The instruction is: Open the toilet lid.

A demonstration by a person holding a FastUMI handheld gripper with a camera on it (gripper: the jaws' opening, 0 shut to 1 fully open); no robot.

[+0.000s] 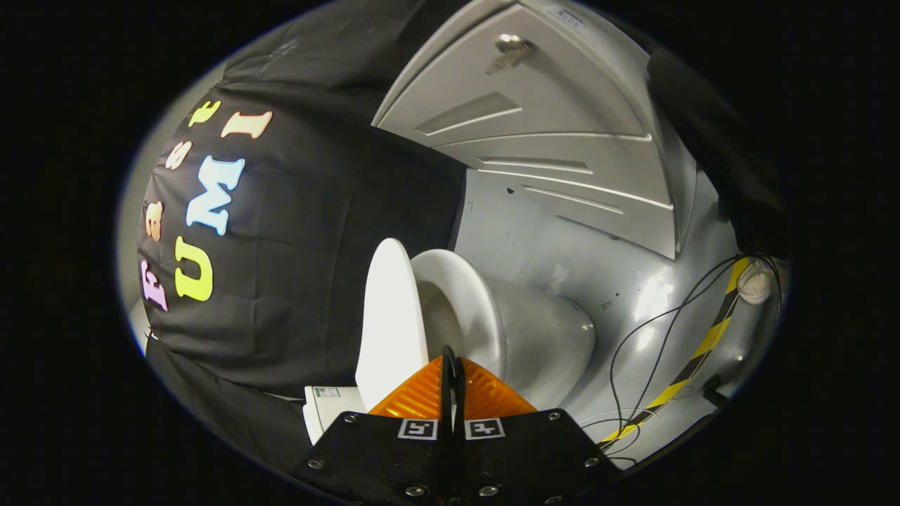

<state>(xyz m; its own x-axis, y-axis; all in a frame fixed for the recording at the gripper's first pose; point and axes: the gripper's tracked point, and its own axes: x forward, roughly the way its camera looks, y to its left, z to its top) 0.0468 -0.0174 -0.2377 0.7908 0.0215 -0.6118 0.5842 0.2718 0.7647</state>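
Gripper (451, 365) fingers closed together, tips touching, nothing between them. Toilet lid (391, 316) just ahead of the fingertips, slightly left, raised and standing apart from the bowl (467, 316). Bowl directly beyond the tips and to the right of the lid. Booth wall cloth (295, 281) left of the lid and behind it. Door (541, 140) well beyond the bowl. Cables (657, 330) and striped tape (703, 348) on the floor (562, 242), right of the bowl.

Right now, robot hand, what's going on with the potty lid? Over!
Gripper shut, nothing between fingers. Lid already up, off the bowl, just ahead of the fingers. Cables on floor beside bowl, not in the way.
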